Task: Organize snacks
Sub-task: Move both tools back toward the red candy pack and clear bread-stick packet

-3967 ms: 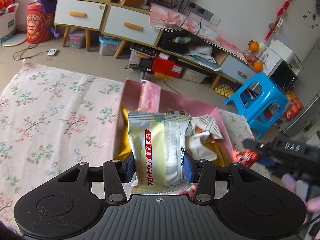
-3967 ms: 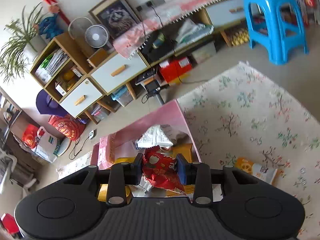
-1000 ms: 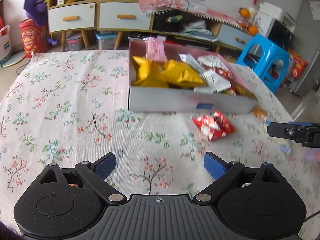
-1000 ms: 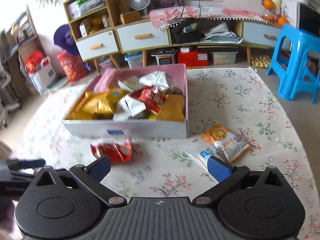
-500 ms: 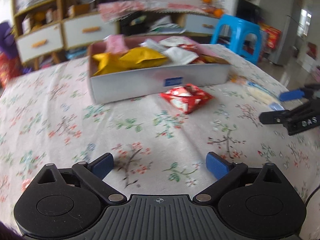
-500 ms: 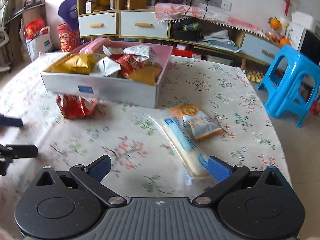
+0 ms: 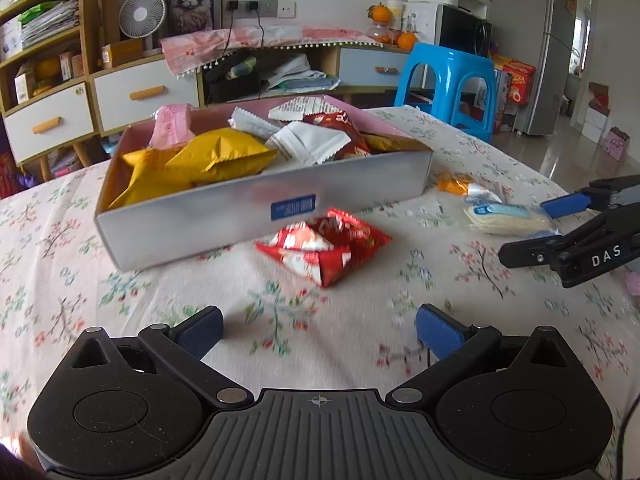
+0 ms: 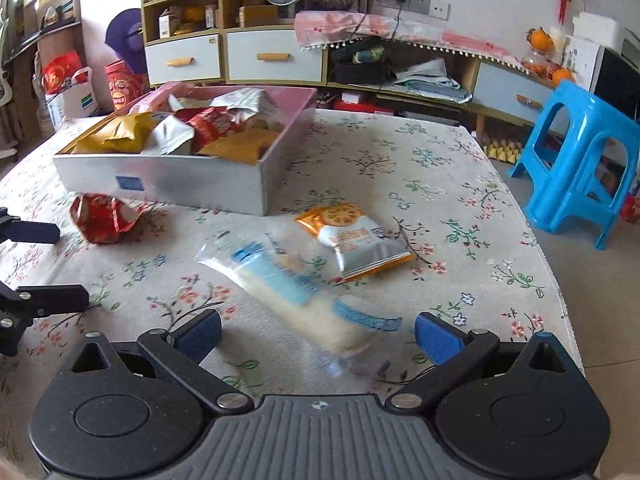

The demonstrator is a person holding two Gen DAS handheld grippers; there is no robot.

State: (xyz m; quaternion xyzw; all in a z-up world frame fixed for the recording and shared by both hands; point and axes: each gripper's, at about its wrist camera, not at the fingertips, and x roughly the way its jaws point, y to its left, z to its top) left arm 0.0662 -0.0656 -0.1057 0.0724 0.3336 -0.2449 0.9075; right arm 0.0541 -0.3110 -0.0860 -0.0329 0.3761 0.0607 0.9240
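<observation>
Snacks heaped in the box [image 7: 264,200] on the floral bench [image 7: 80,288]. From the left wrist: red packet [image 7: 324,246] just beside the box's front wall; left claw [image 7: 318,330] wide, jaws opening, nothing between; right claw [image 7: 560,224] cut off at the edge beside a pale long packet [image 7: 508,220]. From the right wrist: orange biscuit packet [image 8: 354,242] shown plainly, long packet [image 8: 300,292] blurred between the wide right claw's [image 8: 318,332] jaws, untouched. Four seconds back both claws gripped packets over the box; now empty.
</observation>
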